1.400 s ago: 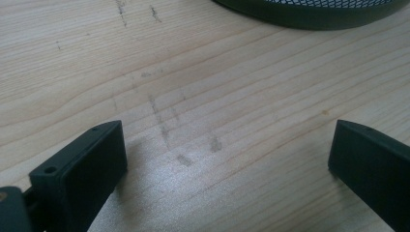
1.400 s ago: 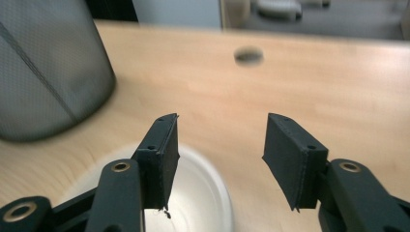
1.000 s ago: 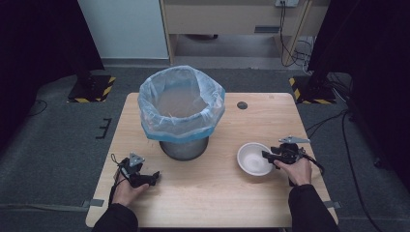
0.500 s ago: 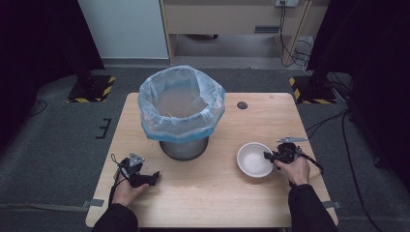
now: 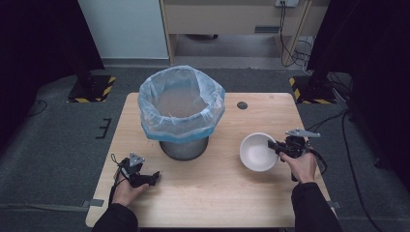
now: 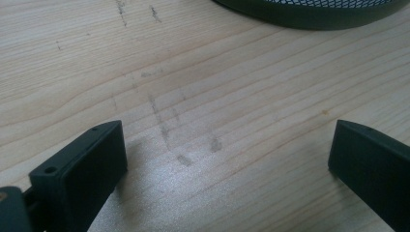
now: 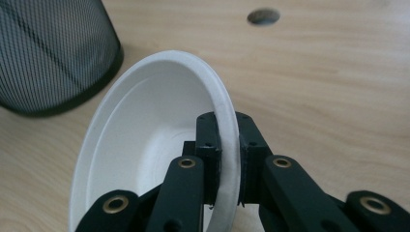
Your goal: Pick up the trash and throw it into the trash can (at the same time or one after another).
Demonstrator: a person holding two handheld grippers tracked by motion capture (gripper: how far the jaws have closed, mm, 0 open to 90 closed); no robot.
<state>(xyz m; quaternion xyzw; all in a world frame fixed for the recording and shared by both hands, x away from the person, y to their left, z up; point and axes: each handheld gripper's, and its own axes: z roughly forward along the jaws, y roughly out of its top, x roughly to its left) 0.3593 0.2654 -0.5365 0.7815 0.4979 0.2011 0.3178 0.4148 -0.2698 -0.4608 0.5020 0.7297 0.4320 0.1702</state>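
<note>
A bag-lined mesh bin (image 5: 183, 116) is standing mid-table (image 5: 217, 193); a bowl (image 5: 257, 152) is sitting to its right, a cable hole (image 5: 242, 105) lying behind the bowl

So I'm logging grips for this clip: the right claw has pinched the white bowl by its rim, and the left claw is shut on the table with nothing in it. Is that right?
Not quite. The left claw is open, its jaws wide apart over the bare table, as the left gripper view shows. The rest holds: the right claw pinches the white bowl by its rim.
</note>
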